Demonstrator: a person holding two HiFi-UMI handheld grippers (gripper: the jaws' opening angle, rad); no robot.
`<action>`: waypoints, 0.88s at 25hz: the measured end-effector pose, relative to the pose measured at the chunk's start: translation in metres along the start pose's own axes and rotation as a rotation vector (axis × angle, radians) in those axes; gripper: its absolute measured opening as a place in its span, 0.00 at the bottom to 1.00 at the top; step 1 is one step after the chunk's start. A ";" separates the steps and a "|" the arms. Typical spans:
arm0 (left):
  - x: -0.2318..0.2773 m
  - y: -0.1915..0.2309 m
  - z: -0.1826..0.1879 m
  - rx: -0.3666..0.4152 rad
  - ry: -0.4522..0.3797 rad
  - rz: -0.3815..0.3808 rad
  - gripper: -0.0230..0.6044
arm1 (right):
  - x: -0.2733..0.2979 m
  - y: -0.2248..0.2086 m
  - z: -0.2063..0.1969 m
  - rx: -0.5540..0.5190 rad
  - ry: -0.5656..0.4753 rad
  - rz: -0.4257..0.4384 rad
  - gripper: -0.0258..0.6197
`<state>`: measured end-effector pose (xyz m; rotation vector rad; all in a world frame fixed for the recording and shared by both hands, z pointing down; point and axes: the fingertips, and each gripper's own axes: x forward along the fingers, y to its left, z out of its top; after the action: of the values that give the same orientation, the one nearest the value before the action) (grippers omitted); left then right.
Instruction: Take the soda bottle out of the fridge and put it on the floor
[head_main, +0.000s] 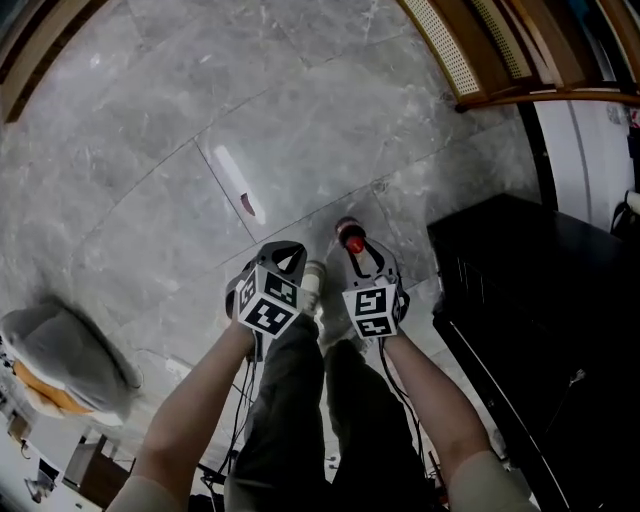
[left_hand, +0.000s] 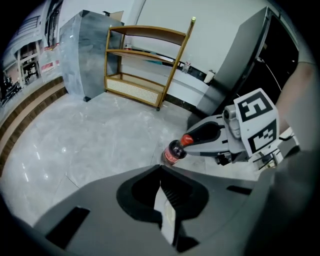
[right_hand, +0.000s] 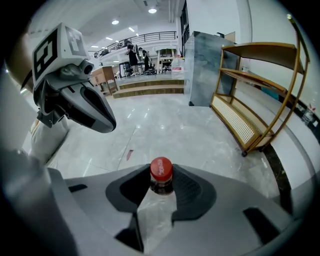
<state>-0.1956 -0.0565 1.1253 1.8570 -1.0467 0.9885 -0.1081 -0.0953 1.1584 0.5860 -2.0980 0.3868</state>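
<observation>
The soda bottle (head_main: 350, 239) has a red cap, dark drink and a red label. Its neck sits between the jaw tips of my right gripper (head_main: 356, 252), which is shut on it. In the right gripper view the red cap (right_hand: 161, 169) stands up between the two pads. From the left gripper view the bottle (left_hand: 175, 151) hangs tilted, low over the grey floor; I cannot tell whether its base touches. My left gripper (head_main: 287, 262) hovers just left of it, jaw tips together, with nothing in it. It also shows in the right gripper view (right_hand: 87, 110).
A black fridge (head_main: 540, 300) stands at my right, close to the right arm. A wooden shelf rack (left_hand: 145, 65) stands by the far wall. A white strip (head_main: 235, 182) lies on the marble floor ahead, and a grey cushion (head_main: 60, 350) at the left.
</observation>
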 end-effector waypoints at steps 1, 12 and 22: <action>0.007 0.001 -0.005 -0.013 0.002 -0.001 0.05 | 0.008 0.002 -0.008 -0.003 0.007 0.005 0.21; 0.070 0.004 -0.039 -0.055 0.042 -0.025 0.05 | 0.077 0.023 -0.071 0.026 0.097 0.068 0.22; 0.095 -0.004 -0.046 -0.067 0.072 -0.054 0.05 | 0.101 0.023 -0.109 0.067 0.217 0.085 0.21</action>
<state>-0.1692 -0.0424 1.2263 1.7733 -0.9697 0.9705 -0.0949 -0.0505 1.3011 0.4725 -1.9114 0.5462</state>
